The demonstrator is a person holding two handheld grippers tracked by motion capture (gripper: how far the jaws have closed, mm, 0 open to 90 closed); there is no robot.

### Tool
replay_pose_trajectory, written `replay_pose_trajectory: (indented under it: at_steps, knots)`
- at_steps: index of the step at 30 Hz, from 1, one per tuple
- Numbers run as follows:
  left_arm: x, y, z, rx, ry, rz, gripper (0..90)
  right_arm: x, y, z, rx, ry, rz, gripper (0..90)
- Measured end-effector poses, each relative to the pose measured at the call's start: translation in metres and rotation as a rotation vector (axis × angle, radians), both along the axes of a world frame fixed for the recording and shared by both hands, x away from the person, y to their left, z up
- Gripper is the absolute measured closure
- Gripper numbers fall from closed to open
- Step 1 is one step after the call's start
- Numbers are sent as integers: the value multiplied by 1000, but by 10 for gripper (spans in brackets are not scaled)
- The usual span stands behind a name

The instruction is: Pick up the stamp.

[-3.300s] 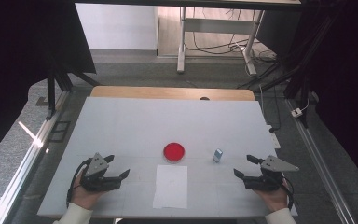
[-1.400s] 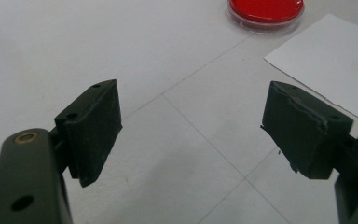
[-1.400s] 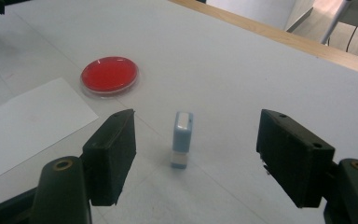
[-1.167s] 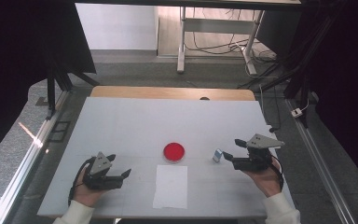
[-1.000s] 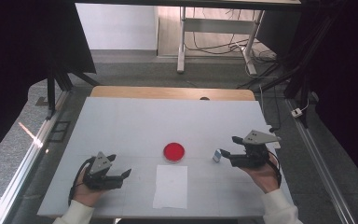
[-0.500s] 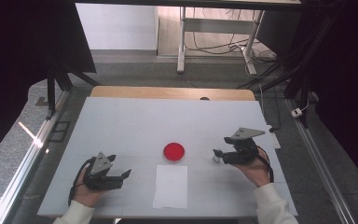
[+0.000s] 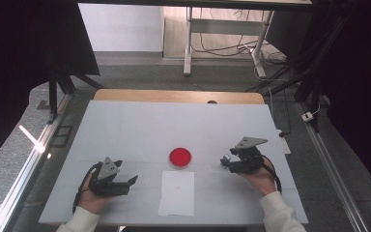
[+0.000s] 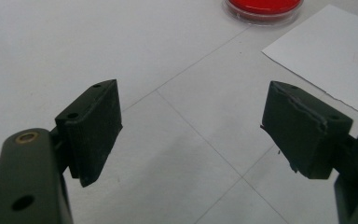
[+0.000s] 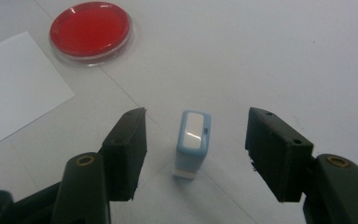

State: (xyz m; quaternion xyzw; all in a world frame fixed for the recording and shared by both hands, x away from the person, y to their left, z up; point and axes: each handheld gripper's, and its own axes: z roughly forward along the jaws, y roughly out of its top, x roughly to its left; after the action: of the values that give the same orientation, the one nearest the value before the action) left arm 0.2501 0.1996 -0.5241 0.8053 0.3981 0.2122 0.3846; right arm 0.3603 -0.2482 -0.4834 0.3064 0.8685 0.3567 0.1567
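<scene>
Right tongs (image 9: pixel 193 154) down at a small pale-blue plastic stamp block (image 9: pixel 192 140), jaws apart on either side of it, just closing in, pads clear of its sides. Stands upright on the white counter (image 7: pixel 140 125), toward the right edge, near the front. Round red-filled clear dish (image 7: pixel 180 157) and white paper sheet (image 7: pixel 176 192) at mid-front. Left tongs (image 8: pixel 191 135) gape wide over bare counter by the front-left corner.

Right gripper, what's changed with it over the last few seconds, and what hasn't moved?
The right gripper has moved in from the table's right edge toward the middle and down over the small blue stamp. Its jaws have just been closing, with the stamp between them but not yet gripped. The left gripper, red dish, paper sheet and stamp stayed put.
</scene>
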Motion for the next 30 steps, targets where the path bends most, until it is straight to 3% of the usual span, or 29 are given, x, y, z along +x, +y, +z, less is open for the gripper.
replay_pose_trajectory:
  at_steps: [7,23,30]
  knots:
    - [0,1,0,-1,1,0,198,-1,3,-5,-12,-9,-10,452]
    - [1,0,-2,8,7,-6,199,-3,2,-7,-21,-27,-1,715]
    - [1,0,-2,13,8,-4,199,-4,2,-7,-20,-29,0,746]
